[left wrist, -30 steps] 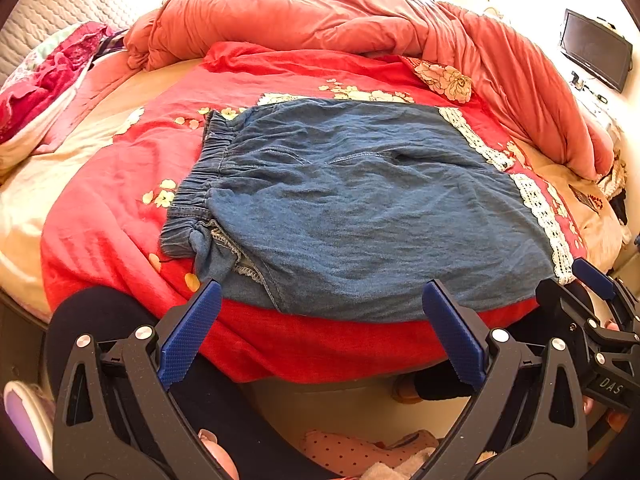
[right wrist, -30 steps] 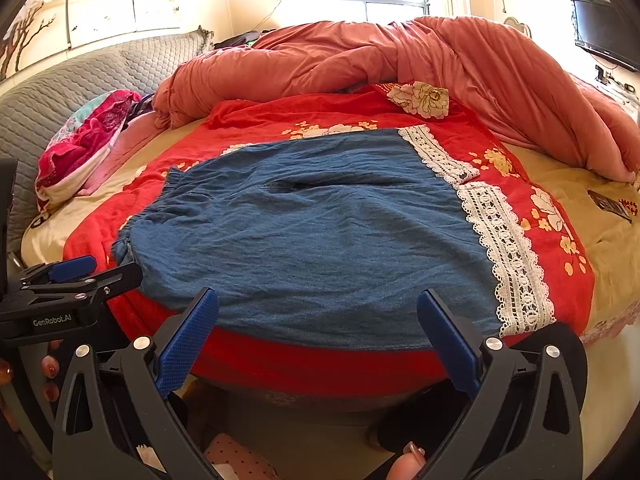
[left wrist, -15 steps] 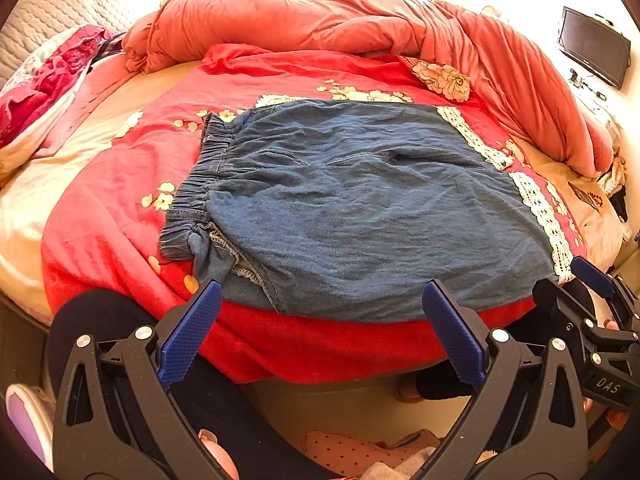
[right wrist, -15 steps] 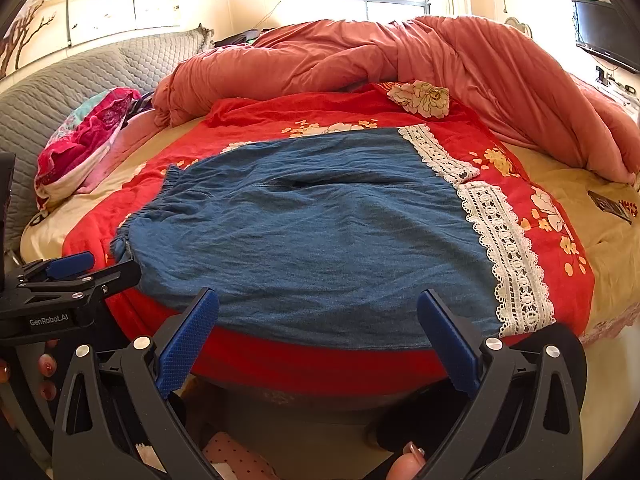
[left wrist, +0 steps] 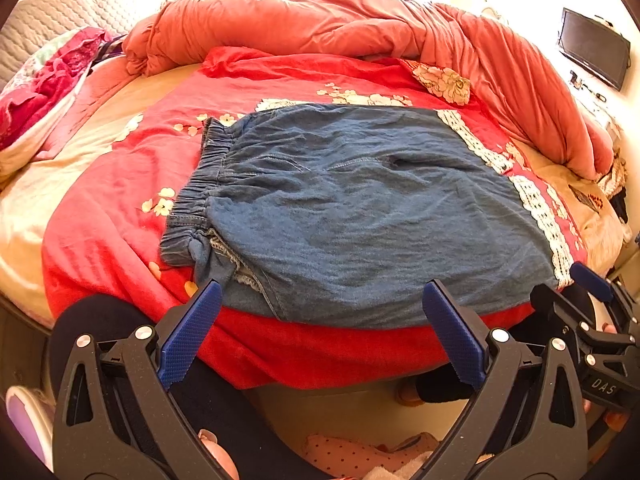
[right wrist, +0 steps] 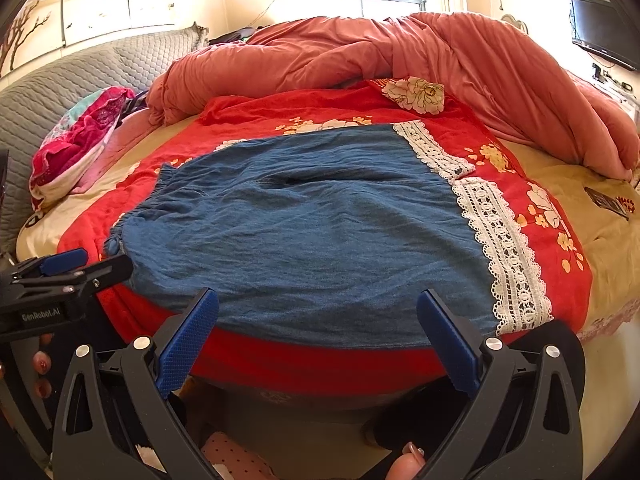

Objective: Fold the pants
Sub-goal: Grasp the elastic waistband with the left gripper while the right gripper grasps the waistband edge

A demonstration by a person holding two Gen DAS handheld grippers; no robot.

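We are looking at pants (left wrist: 360, 216) of soft matt denim cloth, faintly creased, with a puckered elastic waistband (left wrist: 196, 196) and openwork white lace trim (right wrist: 500, 240). They are lying on a plush red blanket (left wrist: 120, 216) that is looking fleecy and matt. A puffy coral quilt (right wrist: 360, 52) is showing a smooth, slightly sheeny cloth. The left gripper (left wrist: 320, 332) is showing matt black plastic arms, textured blue pads (left wrist: 188, 340) and shiny metal screws (left wrist: 143, 332).

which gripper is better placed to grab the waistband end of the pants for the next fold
Left. The left gripper hangs open nearest the elastic waistband; the right gripper faces the lace hems.
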